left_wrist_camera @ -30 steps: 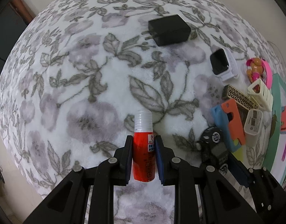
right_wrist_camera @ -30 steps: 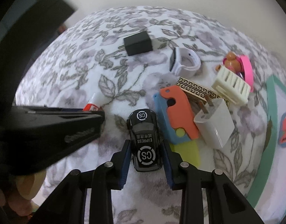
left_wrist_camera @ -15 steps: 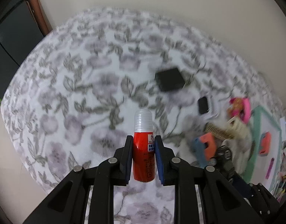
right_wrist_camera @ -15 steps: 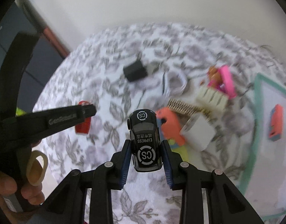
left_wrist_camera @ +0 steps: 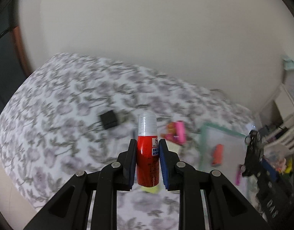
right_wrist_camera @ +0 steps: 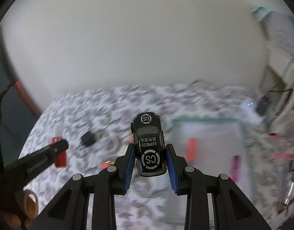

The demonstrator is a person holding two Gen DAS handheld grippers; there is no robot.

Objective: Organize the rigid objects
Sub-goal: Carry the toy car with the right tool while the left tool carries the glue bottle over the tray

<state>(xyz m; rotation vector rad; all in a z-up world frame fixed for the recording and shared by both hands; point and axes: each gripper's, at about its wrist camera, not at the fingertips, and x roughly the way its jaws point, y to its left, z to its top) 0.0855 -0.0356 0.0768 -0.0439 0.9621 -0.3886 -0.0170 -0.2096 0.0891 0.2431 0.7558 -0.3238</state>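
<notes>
In the left wrist view, the left claw (left_wrist_camera: 148, 160) squeezes a red bottle (left_wrist_camera: 147, 164) with a clear cap, holding it up in the air above the flowery bed cover (left_wrist_camera: 57, 103). A black charger block (left_wrist_camera: 109, 121) lies on the cover, blurry. The right claw (left_wrist_camera: 251, 153) shows at the right edge.

In the right wrist view, the right claw (right_wrist_camera: 149, 164) grips a black toy car (right_wrist_camera: 148, 143), lifted above a white tray (right_wrist_camera: 204, 120) with a green rim. The left claw (right_wrist_camera: 59, 149) with the red bottle (right_wrist_camera: 59, 156) is at the left.

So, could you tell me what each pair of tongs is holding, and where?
Left tongs: red bottle, by its body. Right tongs: black toy car, by its sides.
</notes>
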